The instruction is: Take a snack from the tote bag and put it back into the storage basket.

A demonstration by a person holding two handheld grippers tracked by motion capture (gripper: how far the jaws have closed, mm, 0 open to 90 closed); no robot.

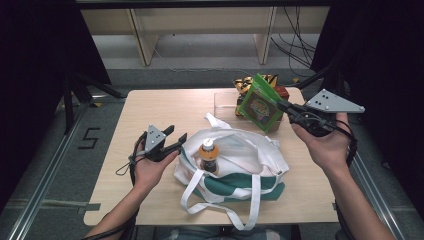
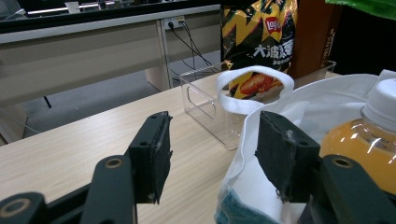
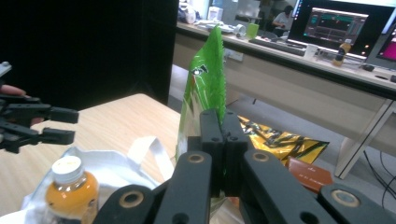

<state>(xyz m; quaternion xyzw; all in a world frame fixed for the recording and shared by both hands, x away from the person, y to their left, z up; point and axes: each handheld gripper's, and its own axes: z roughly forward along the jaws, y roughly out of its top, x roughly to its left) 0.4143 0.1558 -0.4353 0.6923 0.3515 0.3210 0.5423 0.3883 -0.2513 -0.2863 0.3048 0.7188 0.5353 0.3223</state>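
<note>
Tote bag (image 1: 240, 155) holds a juice bottle (image 1: 209, 155); clear bin (image 1: 225, 104) holds snacks.

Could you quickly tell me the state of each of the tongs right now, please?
Left tongs: open, at the tote bag rim.
Right tongs: shut on green snack bag.

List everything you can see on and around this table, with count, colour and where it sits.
Tote bag: one, white and green, centre of table, mouth open.
Drink bottle: one, orange with white cap, upright in the bag.
Green snack packet: one, pinched at its edge by the right tongs, above the table's far right.
Clear bin: one, transparent, far side of table.
Black and yellow chip bag: one, in the clear bin.
Brown box: one, beside the chip bag.
Table: one, light wood.
Left tongs: black, open at the bag's left rim.
Right tongs: black, shut on the packet.
</note>
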